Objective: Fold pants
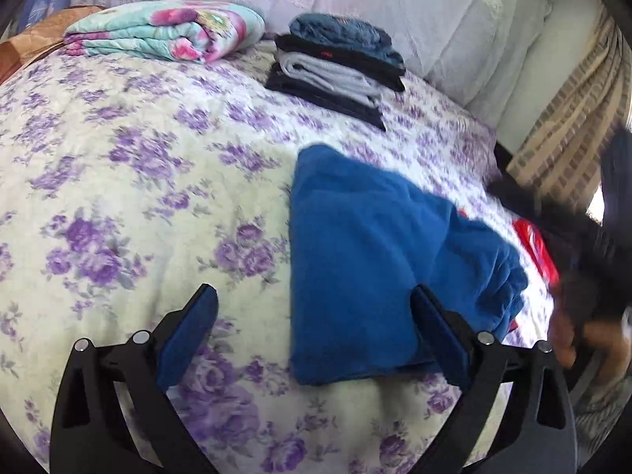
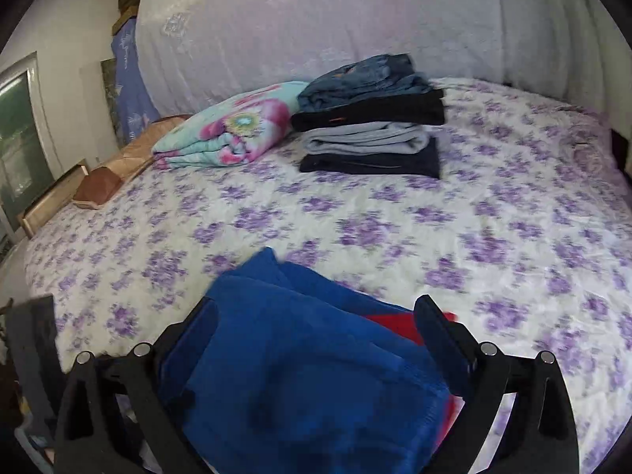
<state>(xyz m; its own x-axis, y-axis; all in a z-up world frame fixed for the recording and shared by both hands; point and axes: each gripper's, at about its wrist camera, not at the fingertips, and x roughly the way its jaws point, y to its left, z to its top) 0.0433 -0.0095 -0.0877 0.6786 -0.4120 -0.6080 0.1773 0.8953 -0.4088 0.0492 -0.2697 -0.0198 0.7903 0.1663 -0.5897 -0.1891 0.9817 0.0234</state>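
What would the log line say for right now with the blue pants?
blue pants: folded on bed | left gripper: open, empty | right gripper: open over pants | pile: four folded

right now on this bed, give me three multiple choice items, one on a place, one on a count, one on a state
1. Where is the flowered blanket?
A. beside the stack of folded clothes
B. on top of it
C. under the blue pants

2. How many garments are in the stack?
A. two
B. four
C. seven

3. How is the left claw?
A. shut on the pants
B. open, holding nothing
C. out of view

Answers: 1 A, it lies against the stack's side. 2 B, denim, black, grey and dark layers show. 3 B, its fingers stand wide apart over the bedspread.
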